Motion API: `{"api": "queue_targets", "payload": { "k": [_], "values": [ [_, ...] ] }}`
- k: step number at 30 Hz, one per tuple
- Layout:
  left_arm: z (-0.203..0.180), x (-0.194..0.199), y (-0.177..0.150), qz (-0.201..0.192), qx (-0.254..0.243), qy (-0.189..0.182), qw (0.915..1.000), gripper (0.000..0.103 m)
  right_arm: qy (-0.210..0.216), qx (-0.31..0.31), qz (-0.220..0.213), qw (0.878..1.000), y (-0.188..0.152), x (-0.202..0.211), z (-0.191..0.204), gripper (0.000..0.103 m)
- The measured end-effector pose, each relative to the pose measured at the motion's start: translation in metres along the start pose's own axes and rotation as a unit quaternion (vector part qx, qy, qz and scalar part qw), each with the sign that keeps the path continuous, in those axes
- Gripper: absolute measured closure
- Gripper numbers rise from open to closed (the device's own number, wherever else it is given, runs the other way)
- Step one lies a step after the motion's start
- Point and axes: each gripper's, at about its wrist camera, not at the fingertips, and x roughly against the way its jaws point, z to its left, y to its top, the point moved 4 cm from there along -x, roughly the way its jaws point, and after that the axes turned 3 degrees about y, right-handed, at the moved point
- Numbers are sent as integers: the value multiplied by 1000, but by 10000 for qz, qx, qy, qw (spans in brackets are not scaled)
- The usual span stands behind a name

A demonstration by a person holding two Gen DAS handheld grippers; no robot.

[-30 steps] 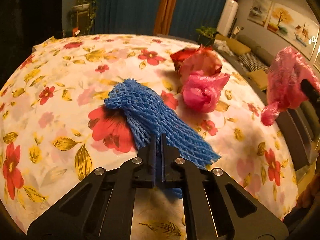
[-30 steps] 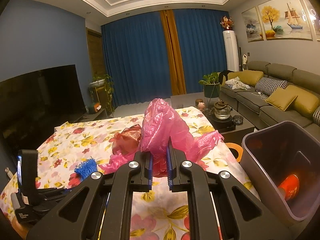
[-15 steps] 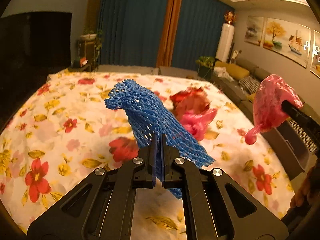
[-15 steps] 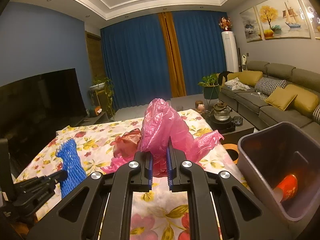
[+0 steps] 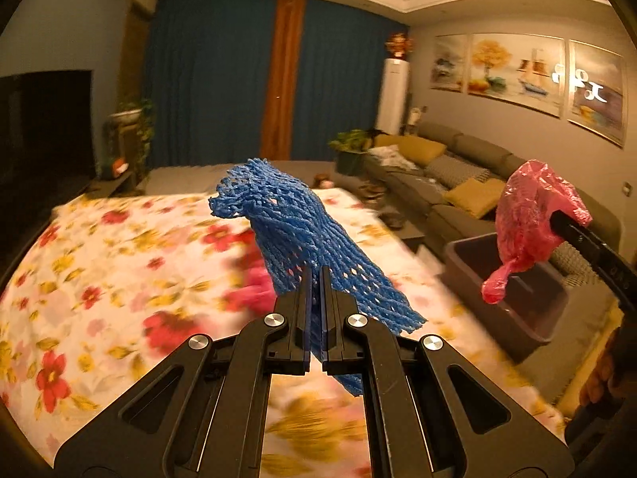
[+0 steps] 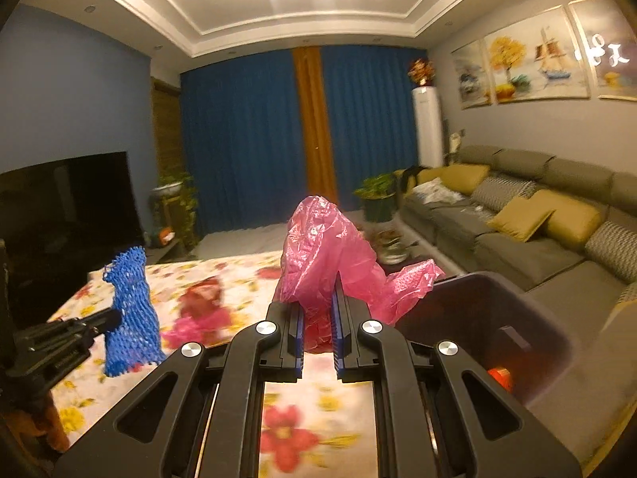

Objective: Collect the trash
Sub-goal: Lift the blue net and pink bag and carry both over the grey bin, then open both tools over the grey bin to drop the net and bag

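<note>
1. The left gripper [image 5: 317, 275] is clamping a blue foam net sleeve [image 5: 302, 239] between nearly touching jaws, and the net is hanging in the air above the flowered tablecloth [image 5: 99, 279], one end sticking up past the fingertips and the other drooping to the right and below them.

2. The right gripper [image 6: 318, 290] is pinching a crumpled pink plastic bag [image 6: 318, 247] with its jaws narrowed onto the film; the bag is bunching up above the fingertips and a flap is trailing to the right, toward the bin.

3. In the left wrist view that same pink bag [image 5: 533, 223] is hanging from the right gripper's black fingers over the near rim of the grey trash bin [image 5: 529, 318] (a knotted tail is dangling lowest).

4. The bin is sitting just beside the table's right edge, in front of the sofa [image 6: 537, 215]; in the right wrist view its dark inside [image 6: 497, 318] is showing a red-orange object [image 6: 499, 374] lying at the bottom, too small to identify.

5. More red and pink wrappers [image 6: 199, 310] are lying on the tablecloth, blurred, between the two grippers in the right wrist view.

6. The blue net [image 6: 131, 310] is showing there too, held up at the left by the left gripper's black arm, well apart from the bin.

7. A person's fingers [image 5: 601, 382] are wrapping the right gripper's handle at the lower right edge.
</note>
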Motion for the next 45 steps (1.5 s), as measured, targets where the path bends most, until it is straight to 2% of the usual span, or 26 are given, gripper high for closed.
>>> {"api": "queue_targets", "payload": {
  "k": [5, 10, 19, 29, 40, 43, 45],
  "values": [
    [-64, 3, 16, -170, -273, -425, 9986, 100, -491, -96, -187, 9986, 8, 22, -49, 91],
    [-126, -8, 28, -247, -390, -846, 9953, 100, -779, -208, -255, 9964, 6, 32, -83, 91],
    [-195, -38, 19, -180, -635, -1317, 9891, 100, -937, -353, -283, 9946, -3, 34, -114, 91],
    [-221, -71, 9, -34, -670, -1608, 9847, 100, -899, -356, -258, 9950, -8, 21, -118, 91],
    [-230, -91, -3, 162, -623, -1804, 9815, 100, -772, -539, -118, 9955, -6, 6, -134, 90],
    [-230, -95, -5, 190, -585, -1818, 9814, 100, -786, -546, -117, 9953, -5, 4, -138, 82],
    [-230, -99, -6, 249, -571, -1831, 9811, 98, -780, -582, -94, 9952, -5, 4, -142, 82]
  ]
}}
